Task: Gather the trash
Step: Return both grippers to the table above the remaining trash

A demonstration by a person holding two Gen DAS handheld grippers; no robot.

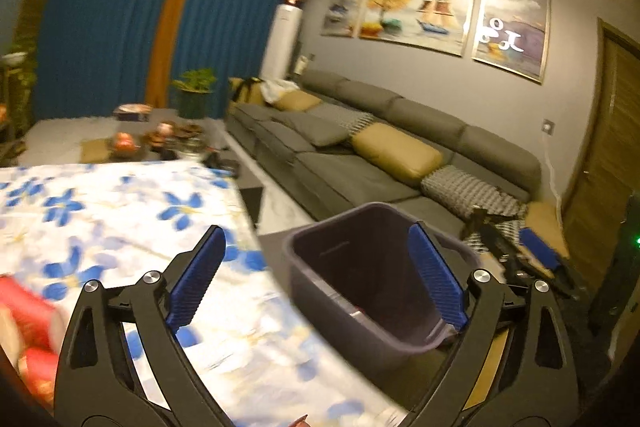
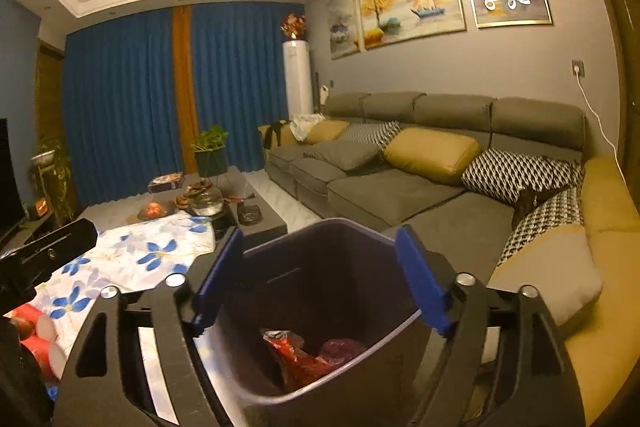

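Purple bin (image 2: 320, 291) beside tablecloth (image 1: 120, 219) edge (touching?)

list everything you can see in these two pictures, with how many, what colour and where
bin: one, dark purple, on the floor between table and sofa
wrappers: red, count unclear, inside the bin
cups: at least two, red, on their sides at the table's near left
tablecloth: one, white with blue flowers, on the table
sofa: one, grey, along the wall
cushions: several, mustard, grey, black-and-white, on the sofa
left gripper: fingers open, empty
right gripper: fingers open, empty, above the bin
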